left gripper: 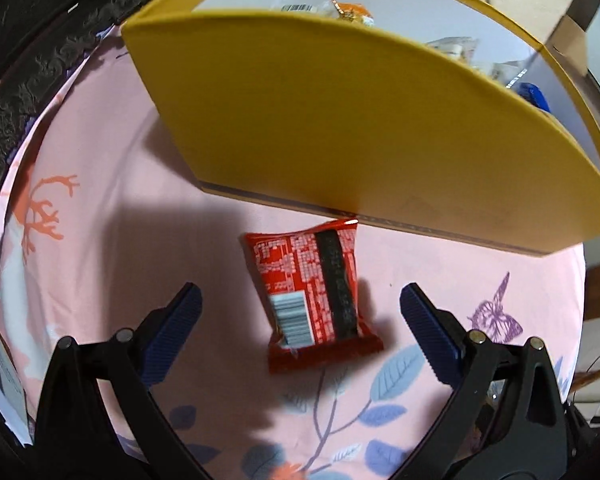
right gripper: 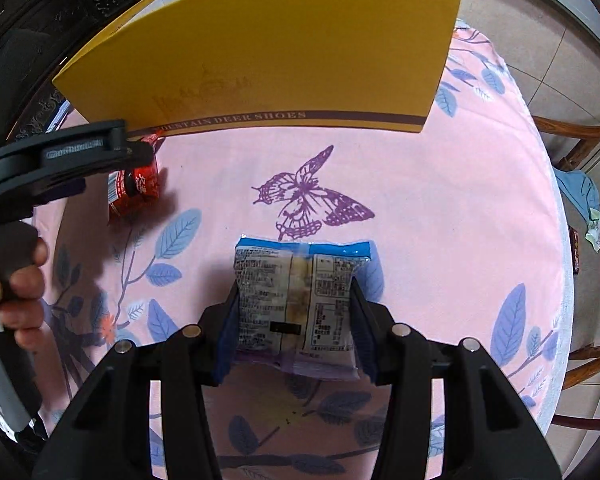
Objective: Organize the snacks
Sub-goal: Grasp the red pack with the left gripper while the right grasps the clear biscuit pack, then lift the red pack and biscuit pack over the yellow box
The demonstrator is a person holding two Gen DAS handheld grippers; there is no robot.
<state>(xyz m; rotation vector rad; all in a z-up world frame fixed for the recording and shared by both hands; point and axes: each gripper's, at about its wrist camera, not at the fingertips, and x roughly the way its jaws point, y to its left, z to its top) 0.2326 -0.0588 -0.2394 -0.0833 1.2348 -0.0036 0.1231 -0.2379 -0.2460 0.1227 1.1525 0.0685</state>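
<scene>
A red snack packet lies on the pink floral tablecloth just in front of a yellow shoe box. My left gripper is open, its blue pads either side of the red packet and slightly above it. The packet also shows in the right wrist view, under the left gripper. My right gripper is shut on a clear snack bag with a blue top edge, held above the cloth. The yellow box stands behind it.
Several snack packets lie inside the yellow box. The round table's edge curves at the right, with wooden chairs beyond. A dark carved cabinet stands at the left.
</scene>
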